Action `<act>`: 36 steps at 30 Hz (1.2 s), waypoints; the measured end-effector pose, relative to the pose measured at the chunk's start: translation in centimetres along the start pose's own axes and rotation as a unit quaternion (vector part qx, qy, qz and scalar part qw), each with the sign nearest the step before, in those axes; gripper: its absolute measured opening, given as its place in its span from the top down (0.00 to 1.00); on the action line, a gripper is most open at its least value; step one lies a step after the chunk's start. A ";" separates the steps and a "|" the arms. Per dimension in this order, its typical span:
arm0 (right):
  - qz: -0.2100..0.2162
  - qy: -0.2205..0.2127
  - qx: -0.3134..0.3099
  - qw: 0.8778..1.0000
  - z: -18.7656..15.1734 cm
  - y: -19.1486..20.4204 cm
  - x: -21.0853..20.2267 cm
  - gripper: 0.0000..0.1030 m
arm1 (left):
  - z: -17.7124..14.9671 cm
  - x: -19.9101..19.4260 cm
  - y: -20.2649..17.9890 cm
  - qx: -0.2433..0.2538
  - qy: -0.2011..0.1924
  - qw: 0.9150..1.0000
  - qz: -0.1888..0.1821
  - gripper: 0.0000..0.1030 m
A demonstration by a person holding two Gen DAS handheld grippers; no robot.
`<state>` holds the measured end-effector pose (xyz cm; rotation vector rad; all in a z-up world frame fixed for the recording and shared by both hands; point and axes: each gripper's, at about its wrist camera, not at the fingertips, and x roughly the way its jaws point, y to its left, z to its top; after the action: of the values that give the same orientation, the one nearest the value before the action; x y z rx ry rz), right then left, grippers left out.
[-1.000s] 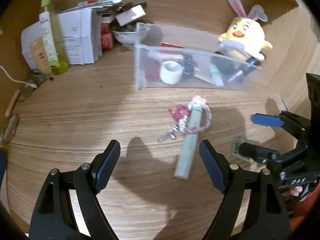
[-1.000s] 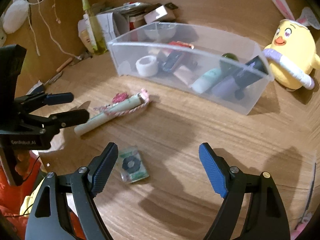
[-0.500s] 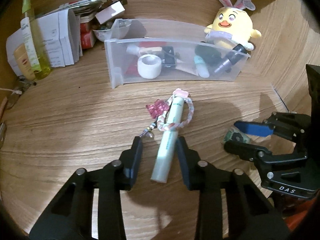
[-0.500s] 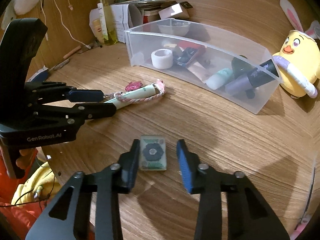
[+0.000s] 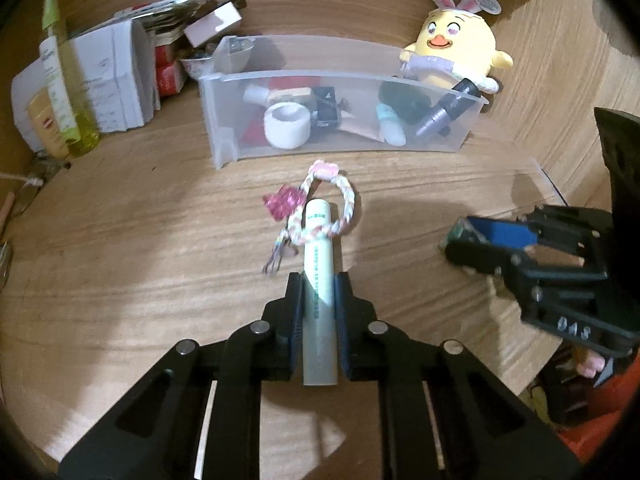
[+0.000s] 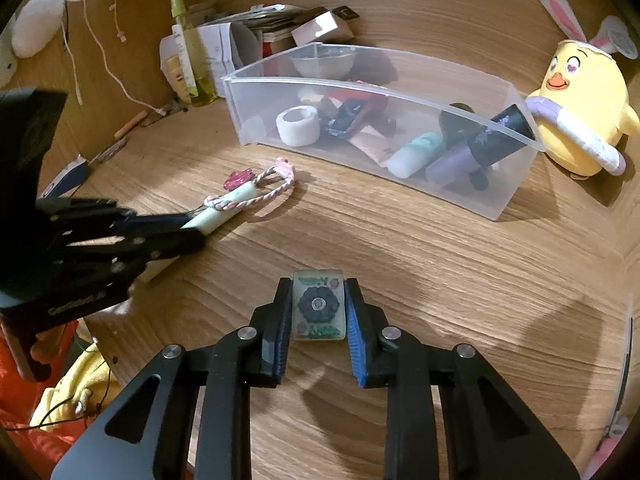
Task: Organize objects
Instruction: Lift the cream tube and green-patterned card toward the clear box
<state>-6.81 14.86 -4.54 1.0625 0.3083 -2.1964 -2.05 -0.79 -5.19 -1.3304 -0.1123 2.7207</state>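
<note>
The right gripper [image 5: 466,240] body bears raised letters "DAS"; the pale green tube [image 5: 318,268] carries a line of small green print, too blurred to read

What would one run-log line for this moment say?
left gripper: shut on tube | right gripper: shut on tile | bin: waiting

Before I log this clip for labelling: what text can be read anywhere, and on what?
"DAS": right gripper body, left wrist view.
Left gripper body: white lettering, too blurred.
Pale green tube: green print, too small.
Yellow-green bottle label: unreadable.
White folded papers: handwriting, too small.
</note>
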 end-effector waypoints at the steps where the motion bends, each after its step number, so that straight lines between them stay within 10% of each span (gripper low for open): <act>1: 0.000 -0.001 0.001 1.000 0.0 -0.1 -0.1 0.78 | -0.2 -0.2 0.1 -0.002 0.001 1.000 0.000 0.85; 26: 0.005 -0.041 0.016 0.999 1.5 -0.2 -2.3 0.78 | -0.4 -6.0 2.5 -0.049 -0.069 0.996 0.038 0.86; 36: 0.010 -0.039 0.010 0.999 2.0 0.0 -1.9 0.78 | -0.9 -3.4 3.8 -0.055 -0.030 0.997 0.040 0.87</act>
<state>-7.18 14.83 -1.83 0.9825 0.2414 -2.2213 0.49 -5.00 -3.48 -1.3084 -0.2212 2.8591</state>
